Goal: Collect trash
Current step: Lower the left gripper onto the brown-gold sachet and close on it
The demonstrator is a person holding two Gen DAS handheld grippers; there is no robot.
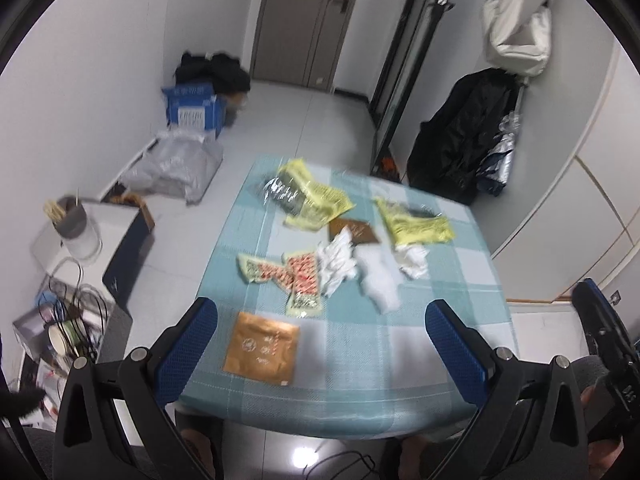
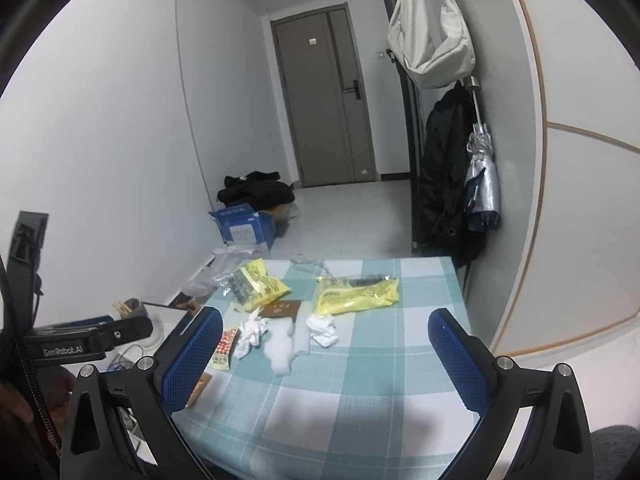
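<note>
1. Trash is lying scattered over the checked tablecloth (image 1: 460, 320) ahead of both claws, none of it collected yet, as I am watching through the two wrist cameras.
2. I am holding the left claw (image 1: 320, 344) above the near edge of the table, its blue fingers spread wide apart and gripping nothing; the orange-brown sachet (image 1: 262, 347) is lying flat just ahead, between its fingertips, so I judge it the easiest first pick.
3. Further out from that claw, the red-patterned wrapper (image 1: 288, 274) is lying opened flat, crumpled white tissues (image 1: 340, 258) are bunching beside it, a dark brown sachet (image 1: 354, 231) is sitting just beyond them, and two yellow packets (image 1: 316, 196) (image 1: 414, 222) are resting toward the far edge.
4. I am keeping the right claw (image 2: 324, 348) low at the near side of the table, fingers likewise wide apart and empty; the tissues (image 2: 252, 332) and the larger yellow packet (image 2: 356, 294) are lying ahead of it, well clear of its pads.
5. Both claws are probably standing spread this way because everything here is flat or soft and needs a wide approach.
6. No bin or bag for the trash is showing on the table; off to the left claw's left, a grey cup (image 1: 70, 220) is holding wooden sticks, and a blue carton (image 1: 194, 110) is sitting on the floor, contents hidden.
</note>
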